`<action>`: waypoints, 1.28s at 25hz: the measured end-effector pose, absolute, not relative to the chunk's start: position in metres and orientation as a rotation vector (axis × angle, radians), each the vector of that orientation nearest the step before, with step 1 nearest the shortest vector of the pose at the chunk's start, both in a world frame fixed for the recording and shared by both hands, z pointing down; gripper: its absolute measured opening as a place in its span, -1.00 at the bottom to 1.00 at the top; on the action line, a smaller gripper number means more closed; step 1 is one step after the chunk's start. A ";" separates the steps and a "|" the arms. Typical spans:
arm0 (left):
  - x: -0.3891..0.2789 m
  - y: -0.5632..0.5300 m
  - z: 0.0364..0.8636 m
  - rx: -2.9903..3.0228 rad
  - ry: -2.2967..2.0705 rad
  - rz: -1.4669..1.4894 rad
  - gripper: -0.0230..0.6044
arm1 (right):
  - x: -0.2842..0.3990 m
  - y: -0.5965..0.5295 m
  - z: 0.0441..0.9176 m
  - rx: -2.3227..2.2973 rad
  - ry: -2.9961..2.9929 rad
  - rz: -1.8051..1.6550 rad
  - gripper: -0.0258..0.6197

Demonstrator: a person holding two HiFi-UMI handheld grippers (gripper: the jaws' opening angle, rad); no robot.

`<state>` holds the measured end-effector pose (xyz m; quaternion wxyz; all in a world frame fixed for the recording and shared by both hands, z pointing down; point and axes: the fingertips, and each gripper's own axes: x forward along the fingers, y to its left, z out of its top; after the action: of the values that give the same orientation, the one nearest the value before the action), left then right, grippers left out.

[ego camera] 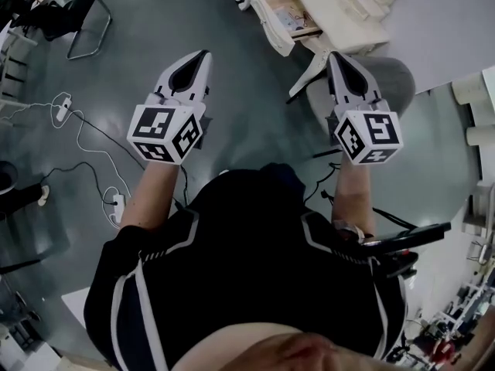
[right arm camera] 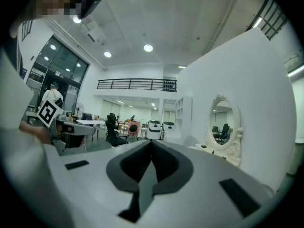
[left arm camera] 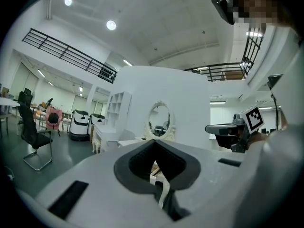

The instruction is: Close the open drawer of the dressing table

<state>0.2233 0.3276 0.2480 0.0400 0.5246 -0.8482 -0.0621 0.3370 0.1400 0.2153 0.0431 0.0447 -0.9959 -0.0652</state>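
Open drawer (ego camera: 288, 14) ahead, seemingly nearer right gripper (ego camera: 334, 56)

The dressing table (ego camera: 340, 6) ahead of me runs off the top edge; what lies in its open drawer (ego camera: 291, 14) is too small to tell.

No words, brands or numbers can be read anywhere. Only black-and-white square marker patterns are carried, on the cube (ego camera: 165, 133) of the left gripper (ego camera: 203, 56) and the cube (ego camera: 369, 136) of the right gripper (ego camera: 334, 56).
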 end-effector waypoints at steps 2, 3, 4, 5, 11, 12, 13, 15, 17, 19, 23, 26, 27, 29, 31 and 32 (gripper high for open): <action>0.218 0.330 0.253 1.618 -2.596 -0.189 -0.92 | 0.330 0.143 0.220 0.144 -3.043 -0.188 -0.91; 0.215 0.328 0.254 1.623 -2.594 -0.191 -0.92 | 0.327 0.142 0.222 0.146 -3.040 -0.178 -0.91; 0.213 0.326 0.255 1.629 -2.589 -0.196 -0.92 | 0.323 0.140 0.222 0.146 -3.040 -0.169 -0.91; 0.210 0.323 0.255 1.635 -2.584 -0.201 -0.92 | 0.318 0.136 0.220 0.145 -3.046 -0.165 -0.91; 0.178 0.305 0.260 1.604 -2.591 -0.186 -0.92 | 0.268 0.110 0.220 0.089 -3.066 -0.159 -0.91; 0.170 0.303 0.262 1.598 -2.594 -0.175 -0.92 | 0.258 0.107 0.222 0.082 -3.067 -0.159 -0.91; 0.163 0.300 0.263 1.594 -2.597 -0.160 -0.92 | 0.249 0.102 0.224 0.083 -3.073 -0.155 -0.91; 0.147 0.290 0.263 1.595 -2.601 -0.133 -0.92 | 0.230 0.091 0.225 0.093 -3.088 -0.139 -0.91; 0.133 0.276 0.264 1.593 -2.605 -0.116 -0.92 | 0.211 0.077 0.225 0.071 -3.093 -0.131 -0.91; 0.115 0.255 0.263 1.585 -2.607 -0.107 -0.92 | 0.191 0.060 0.224 0.039 -3.093 -0.134 -0.91; 0.076 0.206 0.260 1.583 -2.600 -0.102 -0.92 | 0.153 0.020 0.223 0.016 -3.091 -0.144 -0.91; 0.056 0.186 0.253 1.598 -2.609 -0.088 -0.92 | 0.137 0.005 0.223 0.002 -3.089 -0.134 -0.91; 0.049 0.177 0.252 1.602 -2.610 -0.083 -0.92 | 0.131 -0.004 0.224 -0.002 -3.086 -0.131 -0.91; 0.032 0.148 0.253 1.610 -2.607 -0.065 -0.92 | 0.118 -0.029 0.229 -0.006 -3.073 -0.122 -0.91; 0.011 0.109 0.255 1.619 -2.597 -0.041 -0.91 | 0.100 -0.063 0.236 -0.007 -3.062 -0.101 -0.91; 0.001 0.090 0.257 1.625 -2.590 -0.028 -0.92 | 0.092 -0.079 0.239 -0.005 -3.060 -0.087 -0.91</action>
<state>0.0010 0.0898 0.2565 0.0419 0.5311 -0.8462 -0.0093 0.0918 -0.0791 0.2389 0.0404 -0.0017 -0.9988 -0.0285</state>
